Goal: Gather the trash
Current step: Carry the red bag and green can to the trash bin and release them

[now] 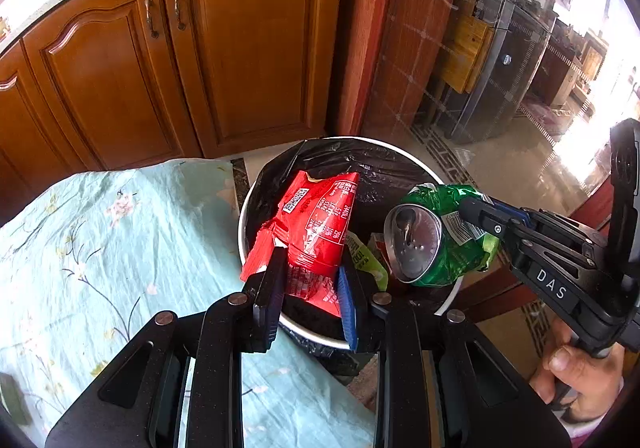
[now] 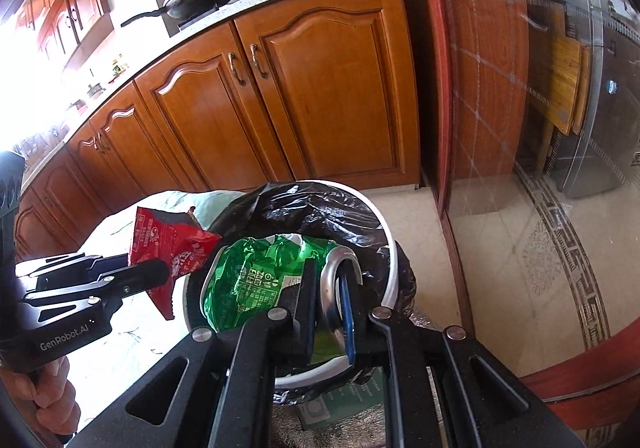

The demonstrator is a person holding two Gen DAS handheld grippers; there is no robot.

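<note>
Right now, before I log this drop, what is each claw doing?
Left claw: closed on the red snack wrapper.
Right claw: closed on the crushed green can.

Left gripper (image 1: 310, 280) clamps the lower end of a red snack wrapper (image 1: 316, 224); the wrapper rises past the fingertips over a white bin (image 1: 448, 302) lined with a black bag (image 1: 360, 164). To the right of the fingers, the right gripper (image 1: 470, 208) pinches a crushed green can (image 1: 436, 236) above the same bin. Floral tablecloth (image 1: 100, 248) lies left of the fingers. Wooden cupboard doors (image 1: 248, 52) stand beyond.
</note>
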